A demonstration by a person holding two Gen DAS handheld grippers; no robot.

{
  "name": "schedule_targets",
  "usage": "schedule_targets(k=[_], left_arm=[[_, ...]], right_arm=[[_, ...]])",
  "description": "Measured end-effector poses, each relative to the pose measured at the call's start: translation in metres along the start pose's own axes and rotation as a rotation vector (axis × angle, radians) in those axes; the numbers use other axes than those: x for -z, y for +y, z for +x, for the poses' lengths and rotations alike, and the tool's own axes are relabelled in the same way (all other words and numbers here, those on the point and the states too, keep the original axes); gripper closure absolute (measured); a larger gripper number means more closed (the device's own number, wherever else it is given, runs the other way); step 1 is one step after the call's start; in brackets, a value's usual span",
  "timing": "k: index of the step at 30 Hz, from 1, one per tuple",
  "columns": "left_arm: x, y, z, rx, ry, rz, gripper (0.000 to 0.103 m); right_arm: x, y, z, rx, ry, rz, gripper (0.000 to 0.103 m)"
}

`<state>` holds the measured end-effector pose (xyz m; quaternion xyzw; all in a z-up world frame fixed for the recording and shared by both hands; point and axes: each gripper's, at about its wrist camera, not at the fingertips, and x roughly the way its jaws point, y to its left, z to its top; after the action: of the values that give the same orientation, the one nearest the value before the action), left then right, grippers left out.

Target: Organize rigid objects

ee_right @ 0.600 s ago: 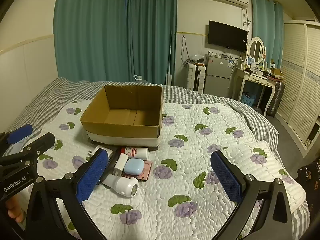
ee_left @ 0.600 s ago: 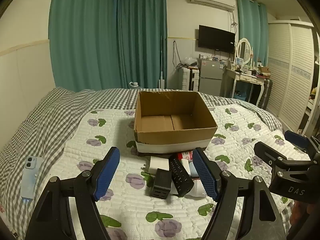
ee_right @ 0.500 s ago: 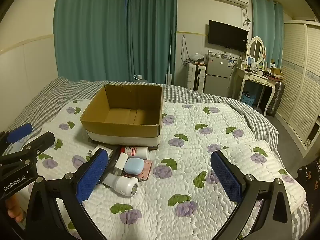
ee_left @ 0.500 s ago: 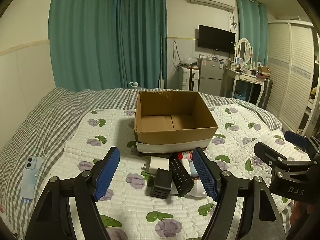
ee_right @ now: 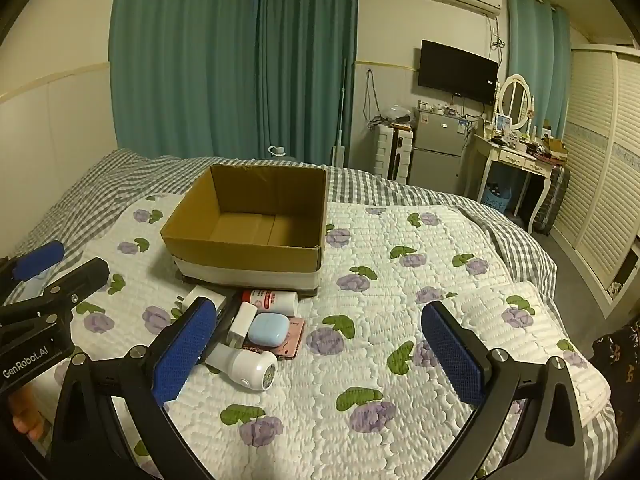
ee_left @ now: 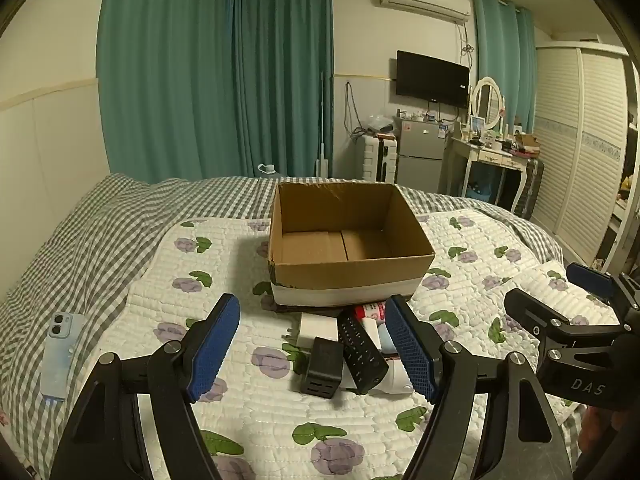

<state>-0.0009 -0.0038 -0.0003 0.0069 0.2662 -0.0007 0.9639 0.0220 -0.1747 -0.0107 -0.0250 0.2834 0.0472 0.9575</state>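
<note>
An empty open cardboard box (ee_left: 348,216) (ee_right: 256,256) stands on the bed. In front of it lies a cluster of small objects: a black charger (ee_left: 323,367), a black remote (ee_left: 361,346), a white adapter (ee_left: 319,326), a red-and-white bottle (ee_right: 269,299), a light blue case (ee_right: 268,329) on a pink card (ee_right: 292,338), and a white lint shaver (ee_right: 249,364). My left gripper (ee_left: 313,350) is open and empty, held above the cluster. My right gripper (ee_right: 320,352) is open and empty, to the right of the cluster.
A light blue phone (ee_left: 60,352) lies on the checked sheet at the left. The floral quilt (ee_right: 400,320) covers the bed. Teal curtains, a TV, a small fridge, a dressing table (ee_right: 516,156) and a wardrobe stand beyond the bed.
</note>
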Motion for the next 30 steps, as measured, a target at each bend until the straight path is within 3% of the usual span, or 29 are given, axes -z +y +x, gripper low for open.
schedule_targets(k=[30], left_arm=[[0.0003,0.0017,0.0004,0.0,-0.004,-0.003,0.025]], right_arm=[[-0.0006,0.001,0.0016,0.004,0.011,-0.002,0.0]])
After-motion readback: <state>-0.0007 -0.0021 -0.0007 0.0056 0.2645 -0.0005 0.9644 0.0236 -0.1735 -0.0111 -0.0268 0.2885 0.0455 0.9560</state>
